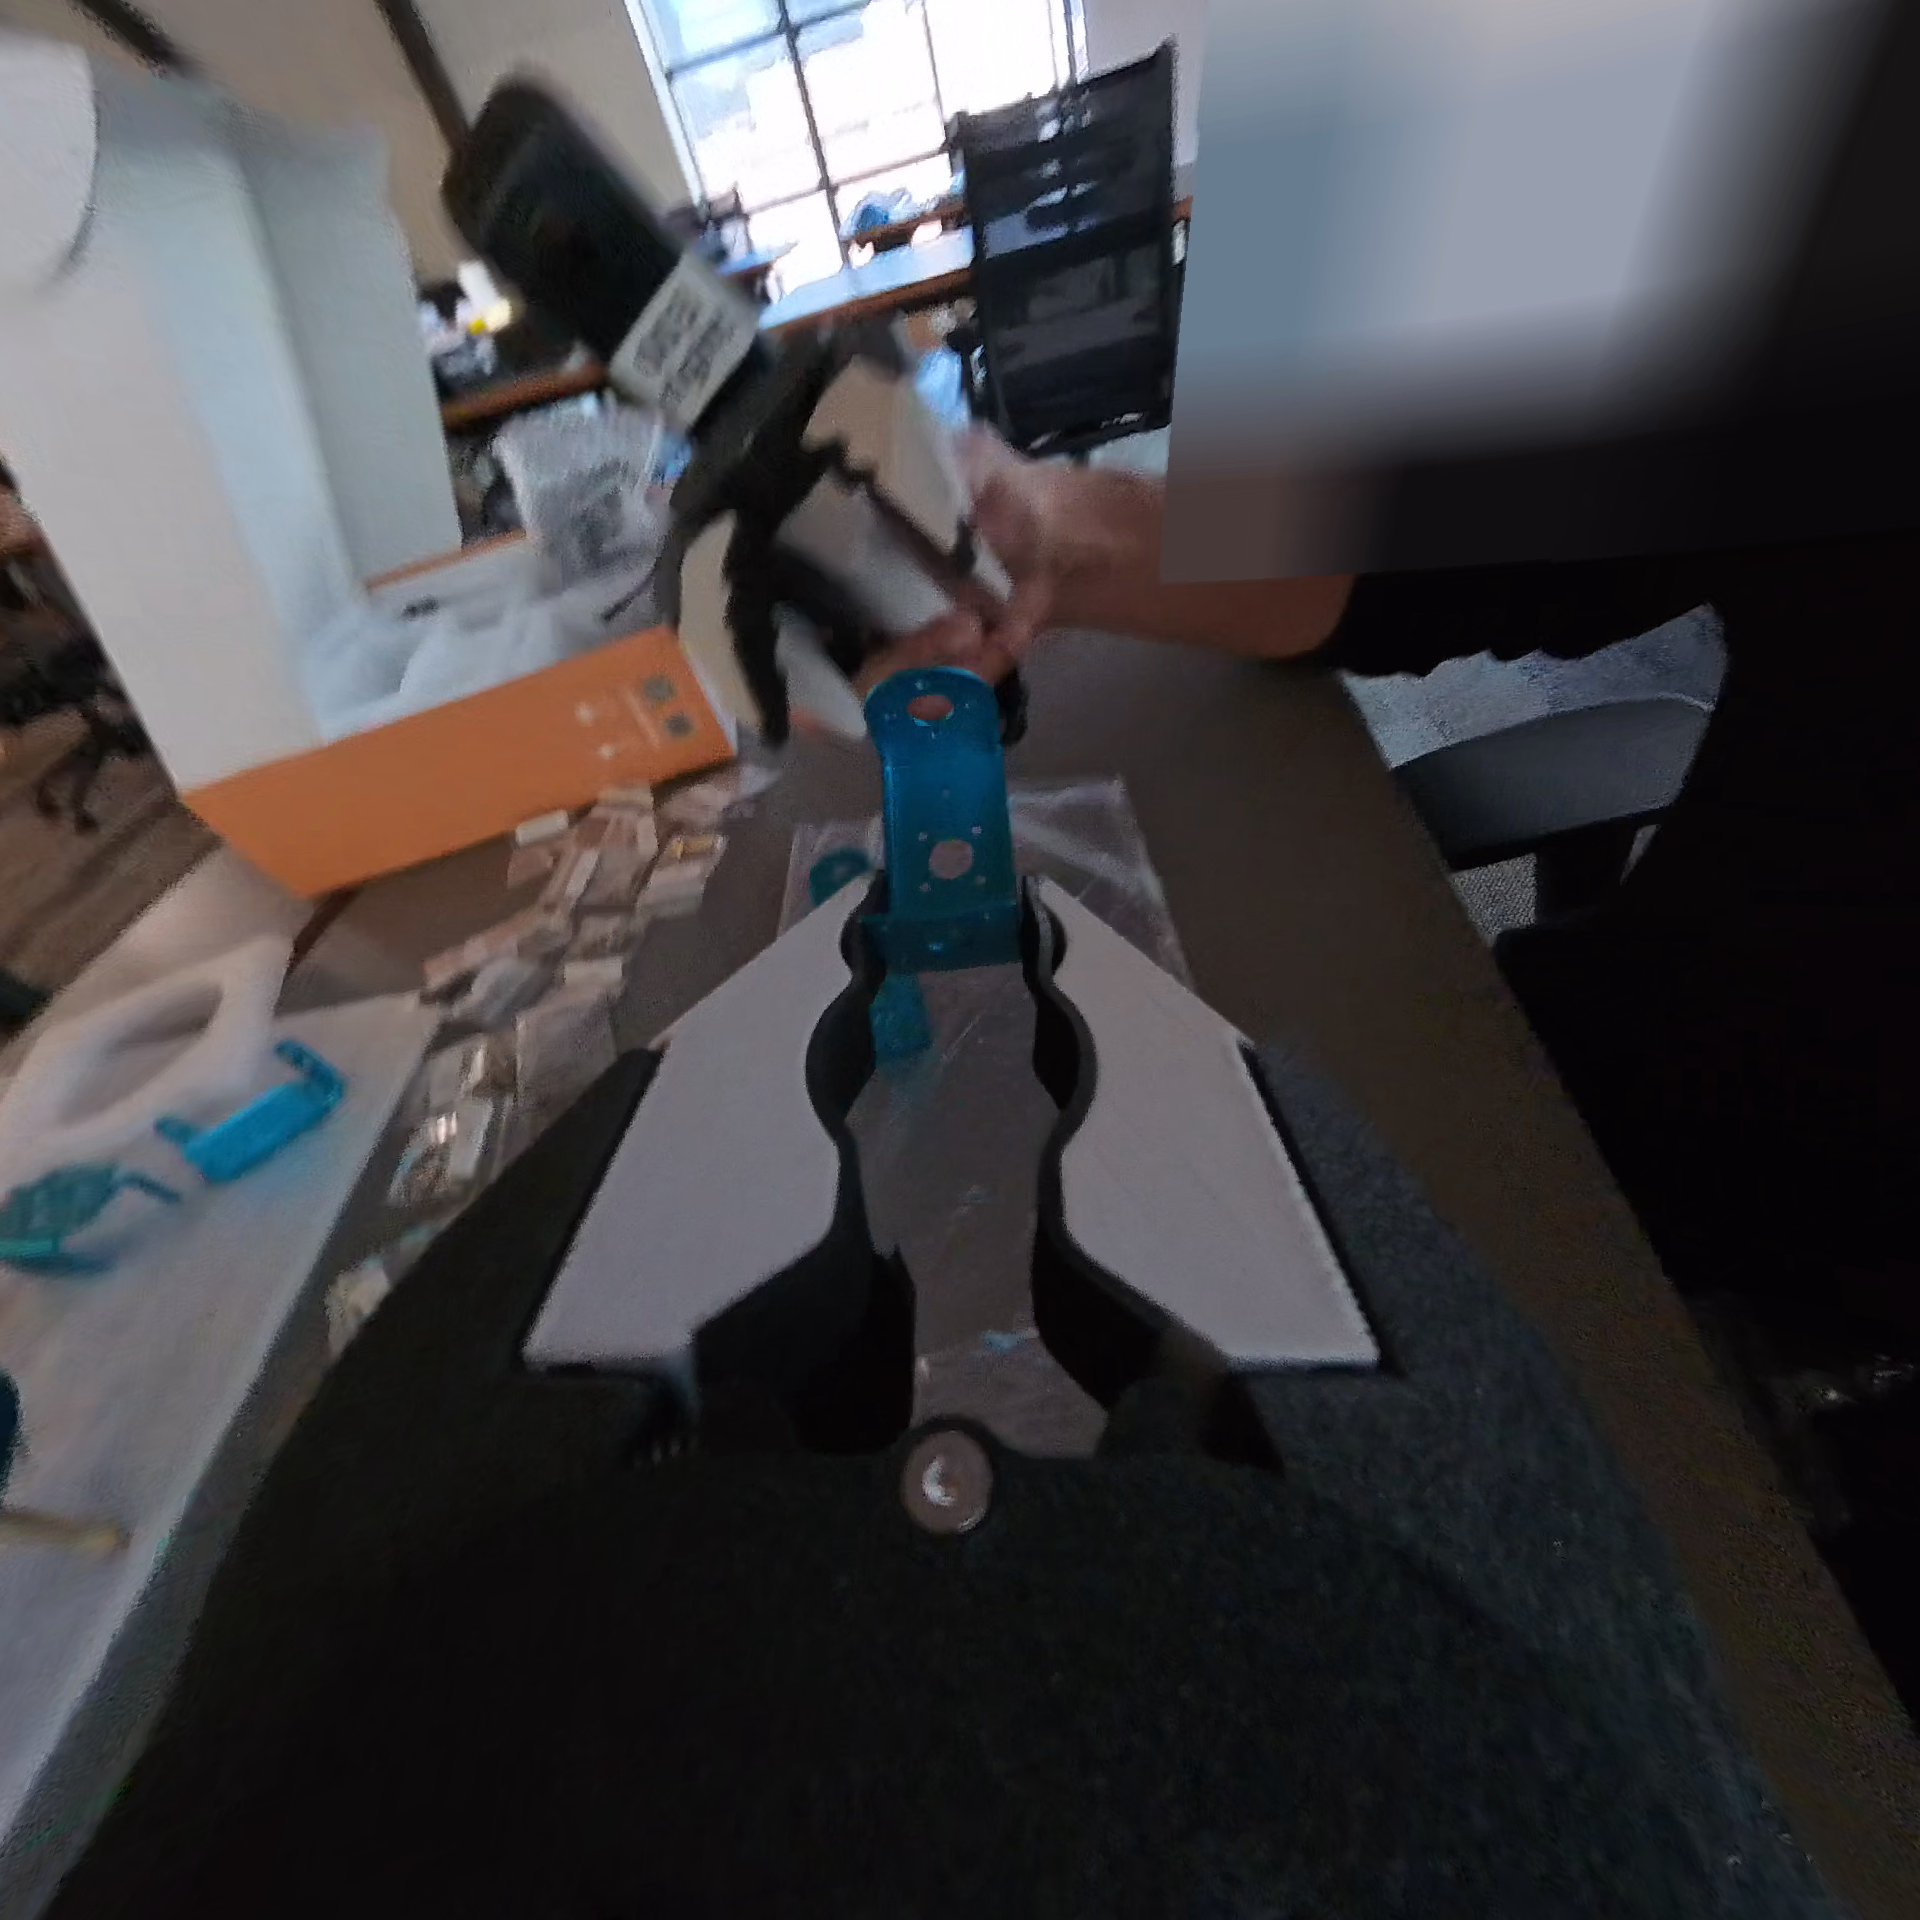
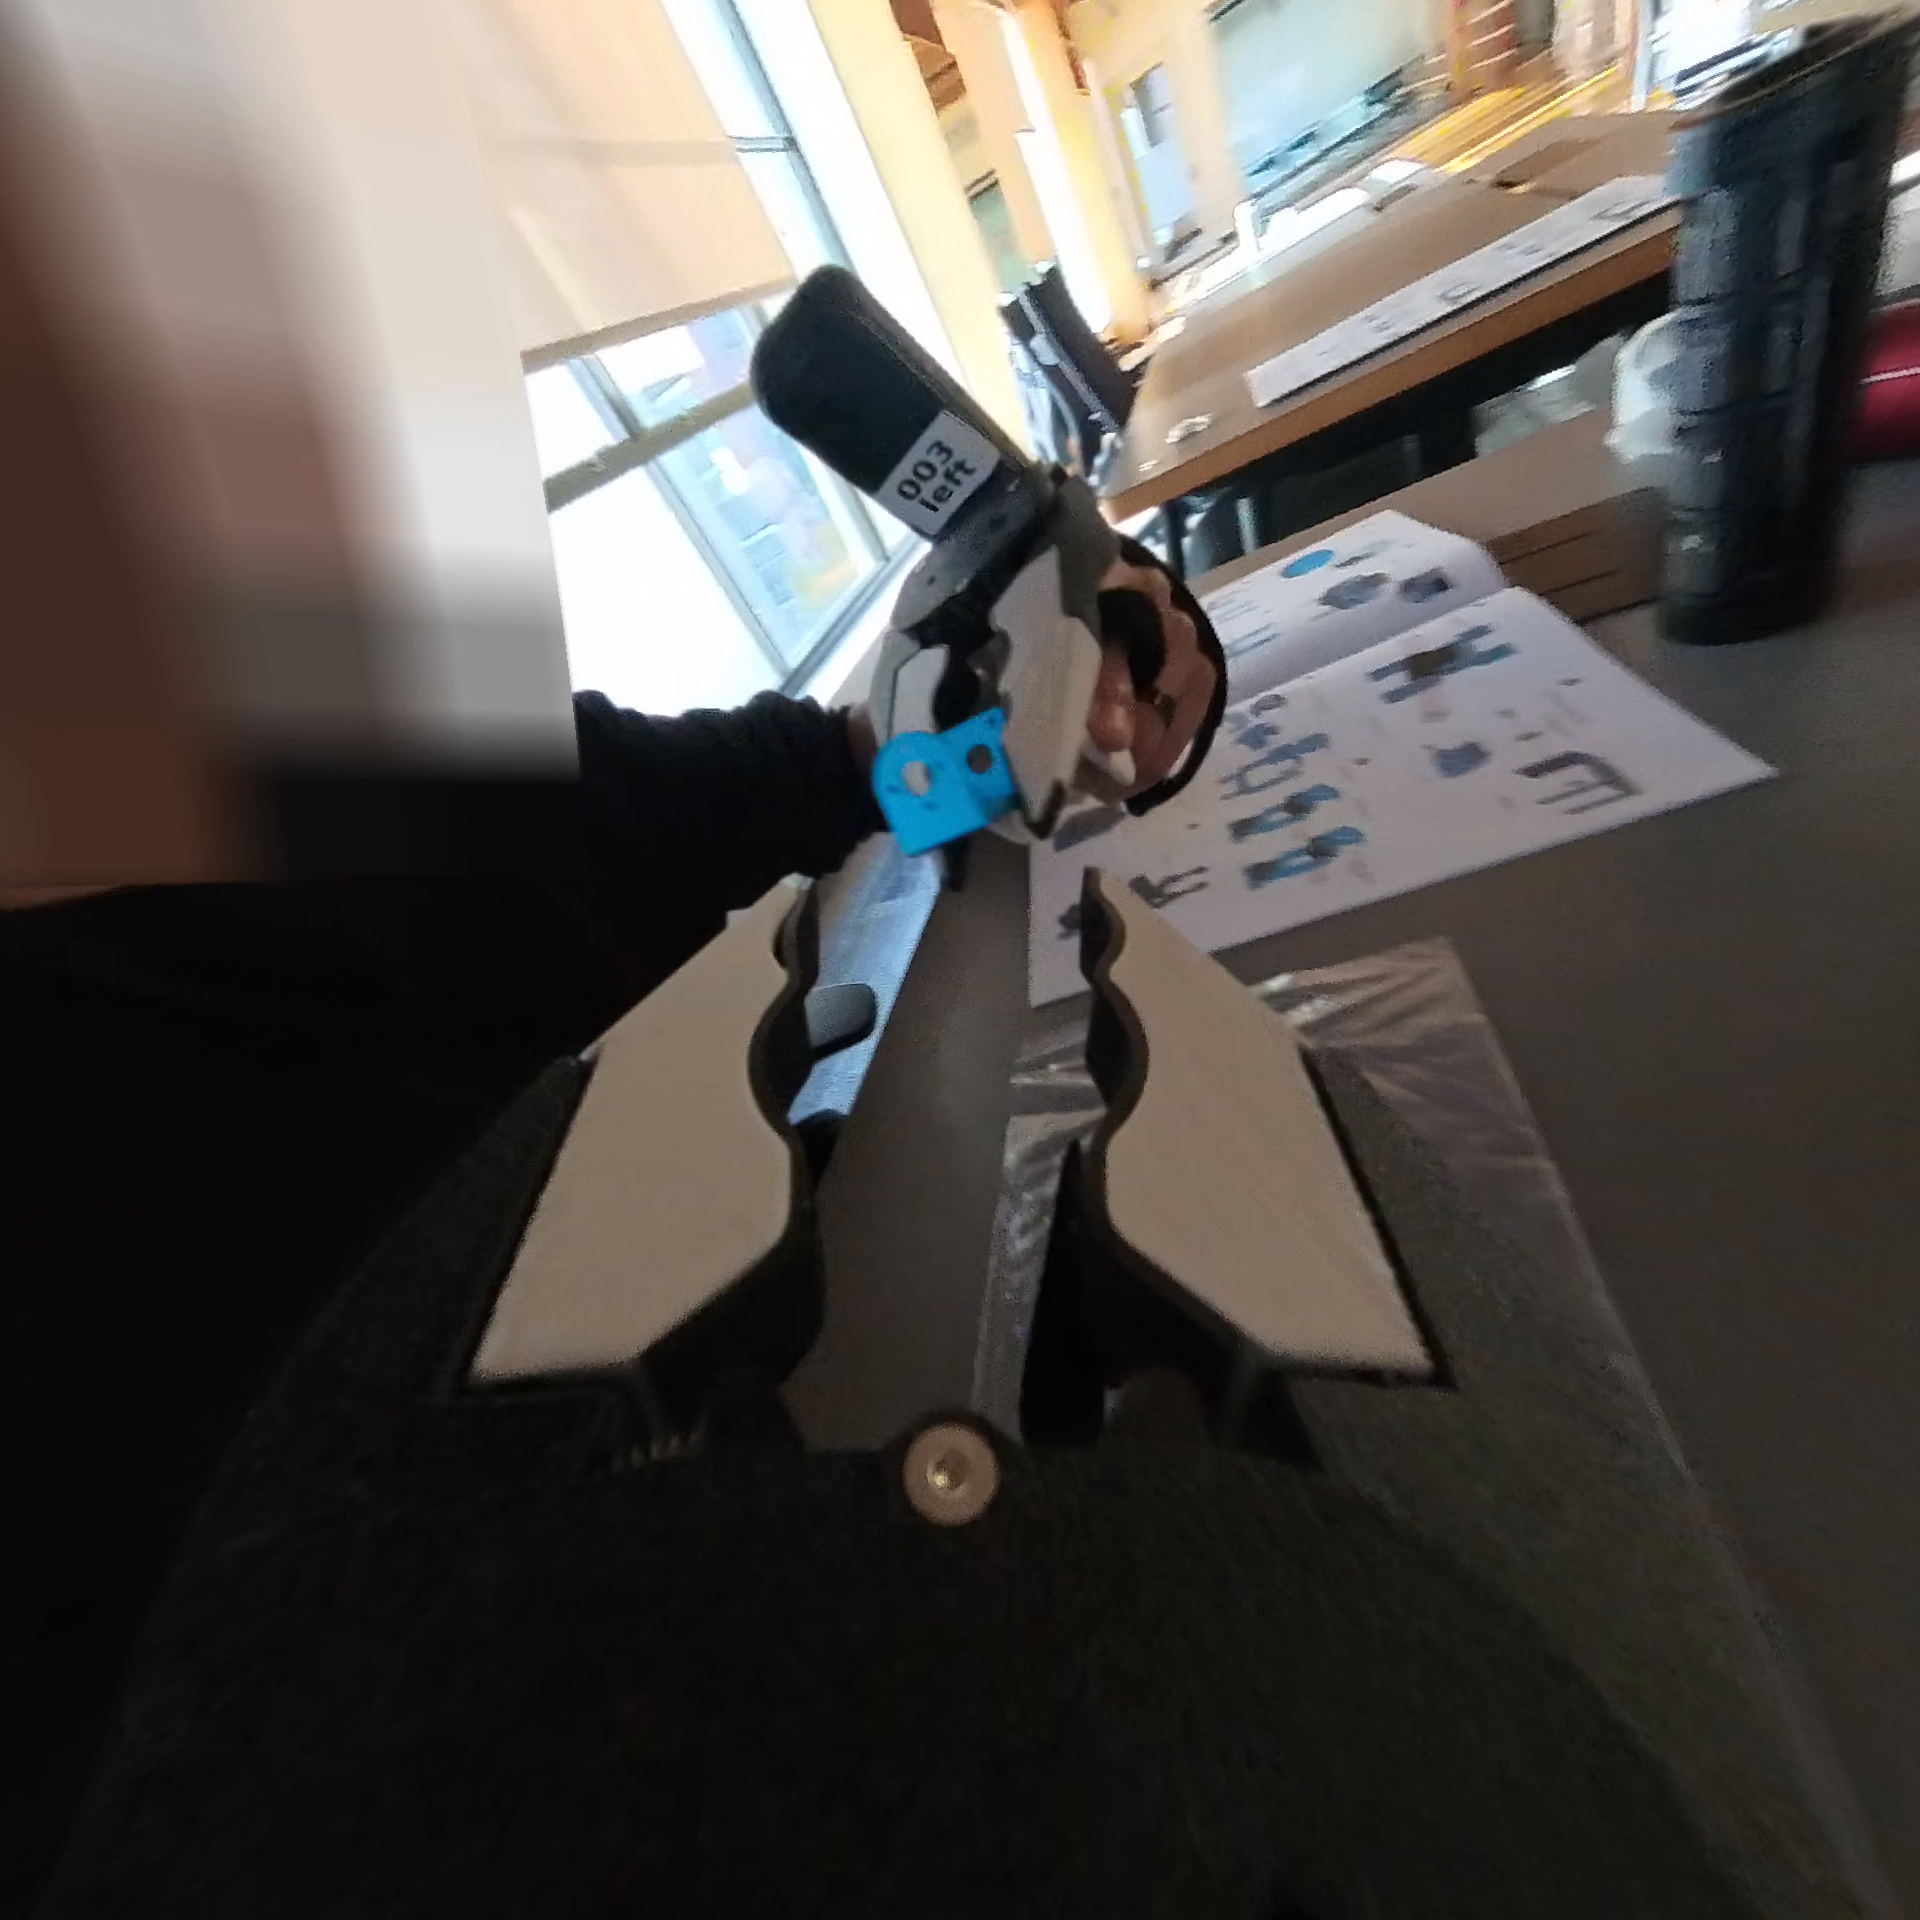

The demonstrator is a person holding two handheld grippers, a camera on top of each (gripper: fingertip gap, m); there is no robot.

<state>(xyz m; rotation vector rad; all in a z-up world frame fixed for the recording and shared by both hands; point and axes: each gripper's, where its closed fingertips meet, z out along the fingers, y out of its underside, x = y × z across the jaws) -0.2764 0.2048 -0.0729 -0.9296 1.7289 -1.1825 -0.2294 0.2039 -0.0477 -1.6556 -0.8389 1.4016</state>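
Left gripper [image 1: 951, 914] — clamped on blue bracket [image 1: 940, 821]; keep the grip firm and level. Right gripper [image 2: 940, 914] — spread wide, empty, above grey table [image 2: 1558, 1039].

The left claw [image 1: 951, 914] is clamped on the base flange of a blue anodised metal bracket [image 1: 940, 821]. The bracket is bent, with a large round hole near each end and small holes around them. It stands out past the fingertips, lifted clear of the bench [image 1: 1299, 883]. The right claw [image 2: 951, 914] is parted and holds nothing, just beside the bracket [image 2: 940, 779].
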